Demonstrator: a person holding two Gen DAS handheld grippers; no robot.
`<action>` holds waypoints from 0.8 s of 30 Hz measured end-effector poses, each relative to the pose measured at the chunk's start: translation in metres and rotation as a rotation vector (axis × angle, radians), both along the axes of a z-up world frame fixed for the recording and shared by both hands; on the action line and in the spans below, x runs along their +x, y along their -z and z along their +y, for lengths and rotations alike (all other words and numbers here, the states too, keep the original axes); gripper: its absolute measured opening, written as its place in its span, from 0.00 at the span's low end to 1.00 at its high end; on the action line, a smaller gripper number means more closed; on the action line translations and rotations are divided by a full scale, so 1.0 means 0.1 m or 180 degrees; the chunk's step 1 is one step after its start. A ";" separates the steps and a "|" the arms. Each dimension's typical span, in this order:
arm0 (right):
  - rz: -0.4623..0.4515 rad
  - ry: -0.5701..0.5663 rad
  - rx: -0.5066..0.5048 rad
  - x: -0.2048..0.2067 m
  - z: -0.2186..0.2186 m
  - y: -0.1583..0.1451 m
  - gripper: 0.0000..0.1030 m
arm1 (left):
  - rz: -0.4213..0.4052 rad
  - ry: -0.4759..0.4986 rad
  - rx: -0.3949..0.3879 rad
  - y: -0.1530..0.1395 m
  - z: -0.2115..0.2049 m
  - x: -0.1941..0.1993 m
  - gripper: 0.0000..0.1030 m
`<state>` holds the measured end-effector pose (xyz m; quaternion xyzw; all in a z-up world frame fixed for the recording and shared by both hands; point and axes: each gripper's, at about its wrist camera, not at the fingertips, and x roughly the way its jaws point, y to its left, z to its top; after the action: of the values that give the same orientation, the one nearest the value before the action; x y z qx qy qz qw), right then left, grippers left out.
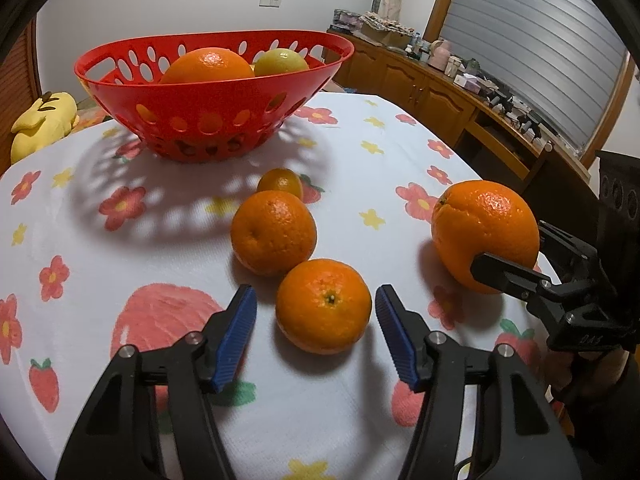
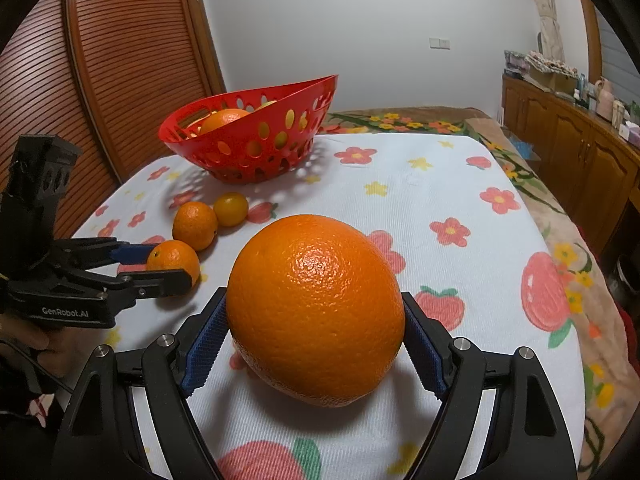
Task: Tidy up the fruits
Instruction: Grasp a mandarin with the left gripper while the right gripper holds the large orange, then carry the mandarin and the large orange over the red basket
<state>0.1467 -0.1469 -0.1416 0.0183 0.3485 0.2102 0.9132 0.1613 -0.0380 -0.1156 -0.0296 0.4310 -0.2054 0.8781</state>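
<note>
Orange [image 2: 316, 308] between right tool [image 2: 316, 344] pads

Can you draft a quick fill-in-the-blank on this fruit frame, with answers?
1. The right gripper is shut on the large ____.
2. The left gripper has its fingers open on either side of the nearest small orange, which lies on the ____.
3. The red basket already holds an orange and a ____ fruit.
4. Outside the basket, ____ small fruits lie loose on the cloth.

Answers: orange; tablecloth; yellow; three
</note>
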 end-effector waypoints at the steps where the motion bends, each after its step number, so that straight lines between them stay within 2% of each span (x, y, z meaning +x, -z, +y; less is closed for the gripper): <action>1: 0.0000 0.0000 0.0000 0.00 0.00 0.00 0.81 | 0.0001 0.0007 -0.0014 0.00 0.00 0.00 0.51; 3: 0.0000 0.0001 0.0001 0.00 0.00 0.00 0.81 | 0.0022 0.0040 -0.0086 0.01 0.01 0.00 0.43; 12: 0.0006 0.0001 0.0009 0.01 0.00 0.00 0.81 | -0.0059 -0.0009 -0.0080 -0.07 0.07 -0.05 0.42; 24: 0.0041 -0.0008 -0.0012 0.03 0.00 -0.01 0.81 | -0.0333 -0.0116 -0.0081 -0.44 0.28 -0.03 0.42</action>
<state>0.1498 -0.1473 -0.1408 0.0176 0.3547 0.2106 0.9108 0.1585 -0.0101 -0.0714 -0.0378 0.3813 -0.1962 0.9026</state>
